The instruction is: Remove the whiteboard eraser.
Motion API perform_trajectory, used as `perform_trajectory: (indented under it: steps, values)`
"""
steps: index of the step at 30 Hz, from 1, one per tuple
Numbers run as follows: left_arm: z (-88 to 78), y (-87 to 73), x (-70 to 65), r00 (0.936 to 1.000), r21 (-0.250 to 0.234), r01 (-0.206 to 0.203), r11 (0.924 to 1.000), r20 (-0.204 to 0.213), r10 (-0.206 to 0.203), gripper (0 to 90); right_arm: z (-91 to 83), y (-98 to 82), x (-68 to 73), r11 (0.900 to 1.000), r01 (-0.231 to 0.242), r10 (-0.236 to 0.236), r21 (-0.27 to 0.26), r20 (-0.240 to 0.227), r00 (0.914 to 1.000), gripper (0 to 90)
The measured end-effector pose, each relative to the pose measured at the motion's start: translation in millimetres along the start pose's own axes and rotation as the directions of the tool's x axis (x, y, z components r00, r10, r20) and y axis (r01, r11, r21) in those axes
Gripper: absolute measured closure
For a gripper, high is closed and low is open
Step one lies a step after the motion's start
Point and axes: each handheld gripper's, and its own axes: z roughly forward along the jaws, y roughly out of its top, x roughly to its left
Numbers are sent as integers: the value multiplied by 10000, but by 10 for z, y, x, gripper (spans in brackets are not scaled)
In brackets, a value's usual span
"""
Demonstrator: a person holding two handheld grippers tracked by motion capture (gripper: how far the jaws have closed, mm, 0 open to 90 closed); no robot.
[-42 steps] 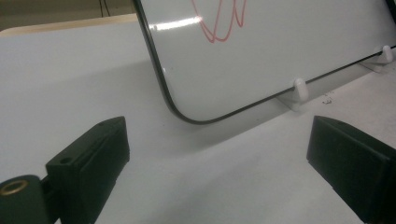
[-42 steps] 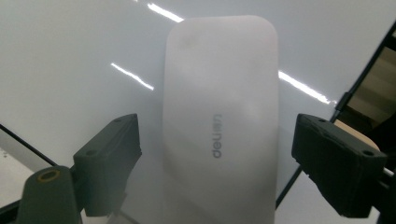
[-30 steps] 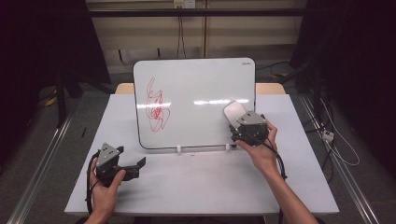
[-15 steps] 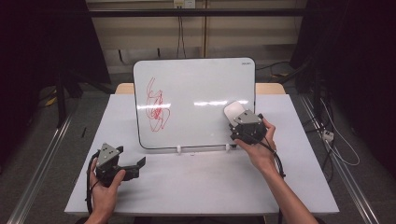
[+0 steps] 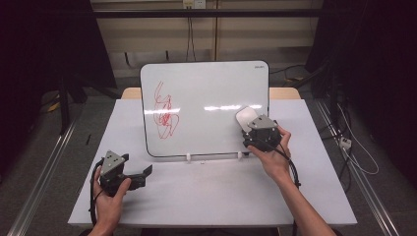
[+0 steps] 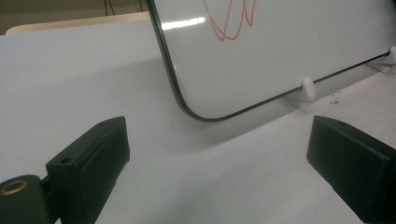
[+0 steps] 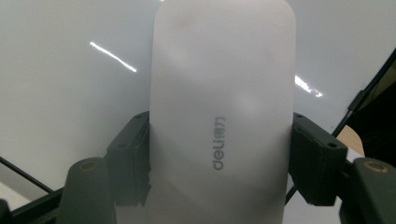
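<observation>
A white whiteboard stands tilted on the grey table, with a red scribble on its left half. At the board's lower right my right gripper is shut on a white eraser. In the right gripper view the eraser sits squeezed between both jaws of the right gripper, flat against the board; the jaws have just been closing on it. My left gripper rests on the table near the front left, open and holding nothing, facing the board's lower corner.
Two small white clips hold the board's bottom edge. Cables and a small white plug lie on the floor to the right. A metal rail runs along the floor on the left. A wooden edge shows behind the board.
</observation>
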Motion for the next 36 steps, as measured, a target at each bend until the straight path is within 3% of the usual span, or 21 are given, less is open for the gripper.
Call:
perform_trajectory:
  steps: [10,26,36]
  values:
    - [10,-4,-2,10000,55,-10,10000,18,10,59,-25,-17,-59,9989,-441,433,-154,-478,9979,317]
    - [1,-19,17,9999,55,104,9999,6,-104,58,-58,-47,-78,9985,-527,515,-166,-665,9965,317]
    - [-8,-22,25,9999,36,152,9999,4,-152,59,-171,-13,-61,9966,-614,566,-554,-842,9948,317]
